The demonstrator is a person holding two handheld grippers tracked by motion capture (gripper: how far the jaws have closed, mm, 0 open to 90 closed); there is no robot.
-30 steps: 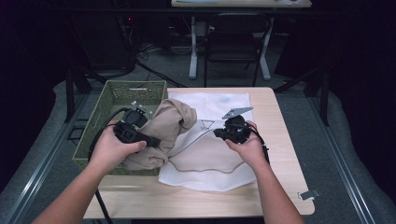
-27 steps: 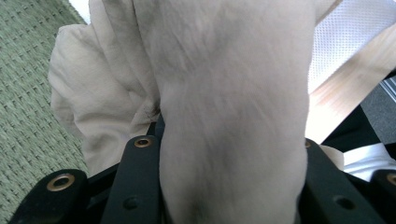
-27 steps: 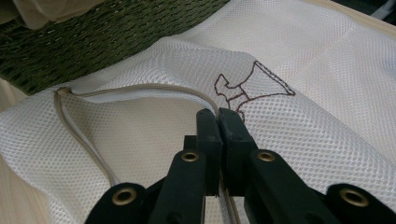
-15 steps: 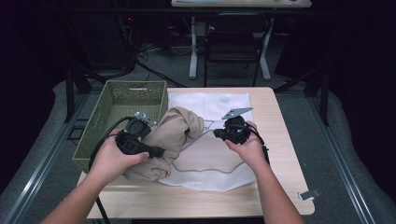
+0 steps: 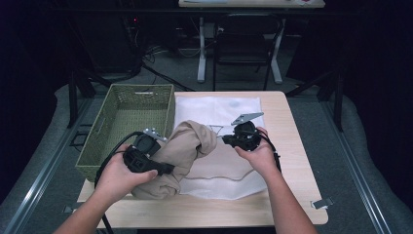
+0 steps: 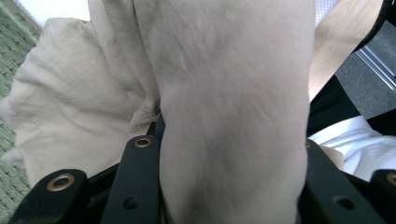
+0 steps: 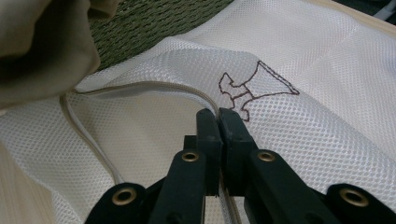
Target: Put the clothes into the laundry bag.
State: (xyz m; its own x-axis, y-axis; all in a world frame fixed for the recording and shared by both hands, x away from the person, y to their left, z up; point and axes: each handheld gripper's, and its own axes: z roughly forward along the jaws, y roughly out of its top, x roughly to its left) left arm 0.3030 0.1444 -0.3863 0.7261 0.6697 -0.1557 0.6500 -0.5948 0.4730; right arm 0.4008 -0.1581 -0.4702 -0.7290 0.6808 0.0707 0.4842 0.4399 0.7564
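Left tool point(image 5: 163, 168): we see it at lower left of the high view, clamped on a thick bunch of the beige garment point(image 5: 182, 151); in the left gripper view the cloth point(image 6: 224, 93) bulges up between the two black jaws and fills the middle of the frame.

Right tool point(image 5: 225, 140): we see it at centre right of the high view, jaws pinched together on the corded edge of the white mesh bag point(image 5: 219, 109); in the right gripper view the tips point(image 7: 218, 117) meet right at the bag's opening rim, just below the brown stitched emblem point(image 7: 254, 88).

Beige garment: it lies as a rolled heap in the middle of the surface point(image 5: 287, 146), its lower end on the bare wood at lower left, its upper end resting on the bag beside the opening.

Mesh bag: flat on the surface, centre to upper right of the high view, under and behind the garment; its mouth faces the heap.

Green basket point(image 5: 122, 122): upper left of the high view, beside the garment, nothing visible inside.

Step in hand: we judge this to be stuffing the garment into the bag, one tool holding the mouth, the other carrying the cloth toward it.

Progress: we judge it early; most of the garment is outside the bag.

Next move: we think the mouth must be lifted and held wide while the left tool pushes the leading fold in under the rim.

Risk: the bulky roll may catch on the rim, or drag the bag along.
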